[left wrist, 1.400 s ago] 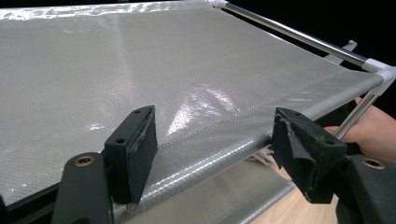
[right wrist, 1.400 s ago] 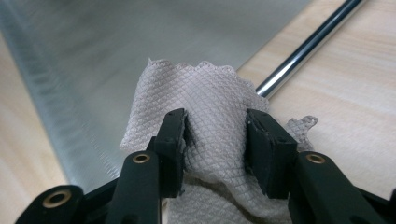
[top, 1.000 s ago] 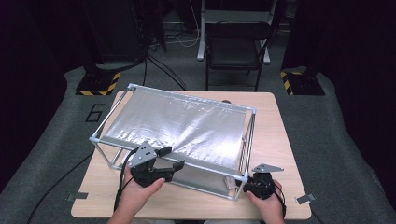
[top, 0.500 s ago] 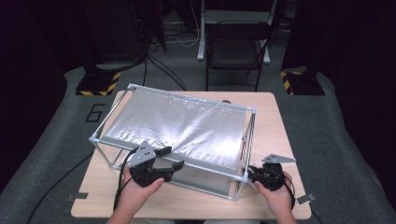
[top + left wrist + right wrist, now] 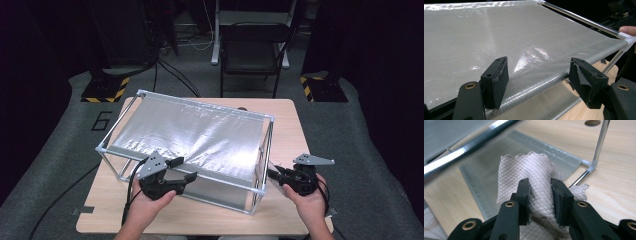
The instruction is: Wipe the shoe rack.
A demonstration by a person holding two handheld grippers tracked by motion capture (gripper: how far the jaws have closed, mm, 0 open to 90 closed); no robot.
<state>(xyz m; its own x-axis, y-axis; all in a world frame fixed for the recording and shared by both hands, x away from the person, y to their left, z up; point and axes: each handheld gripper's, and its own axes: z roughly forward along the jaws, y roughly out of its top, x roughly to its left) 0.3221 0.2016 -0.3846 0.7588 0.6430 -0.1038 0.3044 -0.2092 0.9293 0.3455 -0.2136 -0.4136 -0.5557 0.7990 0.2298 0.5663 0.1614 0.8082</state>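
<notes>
the right tongs (image 5: 540, 195) are clamped on a small quilted cloth (image 5: 534, 170), which bulges up between the jaws; they hold it low beside the near right corner of the metal frame (image 5: 264, 150), probably so the cloth can wipe the silver sheet (image 5: 190, 132) stretched over that frame. the left tongs (image 5: 541, 80) stand apart, their jaws on either side of the sheet's near edge, most likely to steady the frame on the bench (image 5: 290, 125).
</notes>
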